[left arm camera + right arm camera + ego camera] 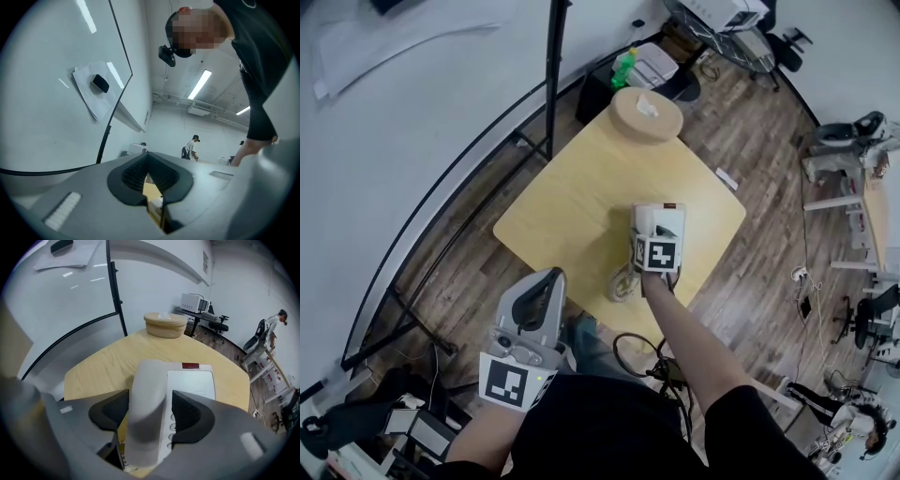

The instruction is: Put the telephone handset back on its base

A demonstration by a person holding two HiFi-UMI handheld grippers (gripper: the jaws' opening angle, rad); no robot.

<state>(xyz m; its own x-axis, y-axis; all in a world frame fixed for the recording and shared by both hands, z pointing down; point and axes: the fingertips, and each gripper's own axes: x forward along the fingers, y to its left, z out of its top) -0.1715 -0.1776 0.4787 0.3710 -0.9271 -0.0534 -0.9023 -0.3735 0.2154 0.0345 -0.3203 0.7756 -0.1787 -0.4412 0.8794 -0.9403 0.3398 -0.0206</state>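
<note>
Handset (150,380) lies lengthwise on the left side of the telephone base (193,383), and the base sits on the wooden table (572,206) toward its near right edge. We hold the right gripper (150,414) low over the table with its jaws spread wide on either side of the handset. The dark pads (191,416) flank the handset with a slim gap on each side, so they are not pressing on it. A red patch marks the far end of the base, and buttons show beside the handset.

Our left gripper (149,174) hangs off the table's near left corner, close to our body. Its jaws meet at the tips, with only a thin wedge of gap behind them and nothing held. A coiled cord (623,281) rests at the table's near edge. A round wooden box (647,114) stands at the table's far corner.
</note>
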